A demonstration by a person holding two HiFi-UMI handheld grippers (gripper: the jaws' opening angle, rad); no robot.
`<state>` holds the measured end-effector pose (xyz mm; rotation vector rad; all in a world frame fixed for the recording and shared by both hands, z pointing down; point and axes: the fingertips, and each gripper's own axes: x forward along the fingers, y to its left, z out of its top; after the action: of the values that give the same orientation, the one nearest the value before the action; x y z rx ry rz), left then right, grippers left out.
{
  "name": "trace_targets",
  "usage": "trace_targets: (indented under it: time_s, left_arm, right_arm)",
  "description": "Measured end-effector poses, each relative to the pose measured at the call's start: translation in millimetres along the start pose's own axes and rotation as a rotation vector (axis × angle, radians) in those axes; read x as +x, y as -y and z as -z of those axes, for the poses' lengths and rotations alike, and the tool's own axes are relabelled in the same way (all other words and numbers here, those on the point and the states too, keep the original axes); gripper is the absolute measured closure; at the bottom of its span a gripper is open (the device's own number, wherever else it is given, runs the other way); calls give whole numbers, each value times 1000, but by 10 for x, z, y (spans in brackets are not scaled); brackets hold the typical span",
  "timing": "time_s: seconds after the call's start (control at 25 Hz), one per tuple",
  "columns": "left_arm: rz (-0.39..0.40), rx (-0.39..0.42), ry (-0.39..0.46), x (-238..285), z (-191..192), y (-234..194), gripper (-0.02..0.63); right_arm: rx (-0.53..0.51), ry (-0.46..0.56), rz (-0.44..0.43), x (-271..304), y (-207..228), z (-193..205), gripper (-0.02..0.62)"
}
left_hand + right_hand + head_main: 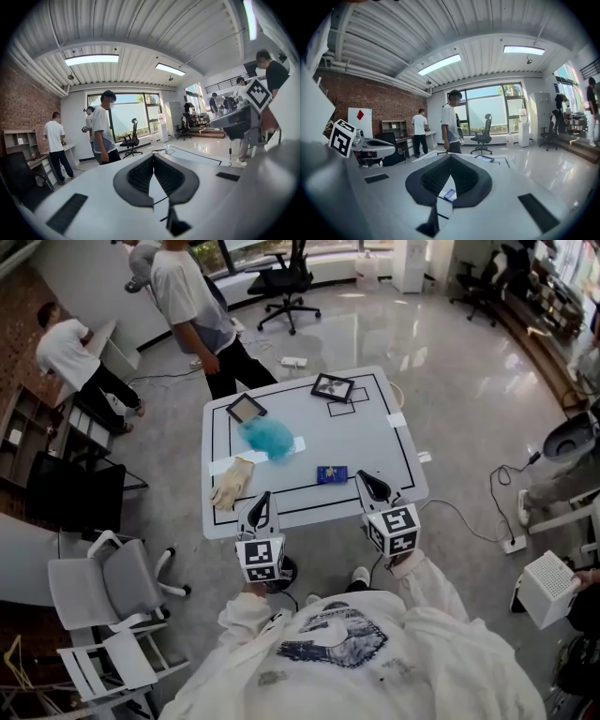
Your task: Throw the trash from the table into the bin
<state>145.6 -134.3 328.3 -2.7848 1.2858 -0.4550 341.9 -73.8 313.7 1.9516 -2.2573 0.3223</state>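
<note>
The left gripper (pixel 263 503) and the right gripper (pixel 367 480) hang side by side over the 6 o'clock edge of the white square table (pixel 375 442) with black lines. Both point toward 12 o'clock. In each gripper view the two black jaws meet at their tips, so both tools are closed and nothing is between the jaws.

The trash lies on the table. A beige fabric glove (pixel 232 483) rests at about 8 o'clock, near the left gripper. A pale blue fluffy wad (pixel 267 437) sits toward 10 o'clock from the centre and touches a white paper strip (pixel 296 443). A small dark blue packet (pixel 331 473) lies toward 6 o'clock, just beside the tips of the right gripper. It is visible also under the jaws in the right gripper view.

One black-framed flat panel (pixel 246 408) lies at 11 o'clock and a second black-framed panel (pixel 333 387) at 12 o'clock.

A grey round container (pixel 570 439) with a dark opening stands on the floor at 3 o'clock, well apart from the table. A person in a white shirt (pixel 192 306) stands beyond the 11 o'clock corner.
</note>
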Motion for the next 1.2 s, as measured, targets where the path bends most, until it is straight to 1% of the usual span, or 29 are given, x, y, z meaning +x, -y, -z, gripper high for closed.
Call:
trace_targets:
  time_s: [0.28, 0.44, 0.6, 0.92, 1.2]
  left_arm:
    - [-4, -3, 10, 294, -291, 401, 598]
    - [-18, -9, 12, 373, -411, 537, 598]
    - [-24, 1, 8, 373, -480, 601, 598]
    - [-19, 11, 19, 414, -522, 492, 598]
    - [9, 9, 40, 411, -482, 244, 598]
  right_arm:
    - [13, 12, -55, 5, 371, -69, 579]
    - [14, 9, -94, 18, 461, -79, 579]
    - [17, 13, -113, 36, 487, -126, 580]
    - [19, 21, -104, 128, 427, -148, 580]
    - [13, 26, -62, 250, 297, -189, 580]
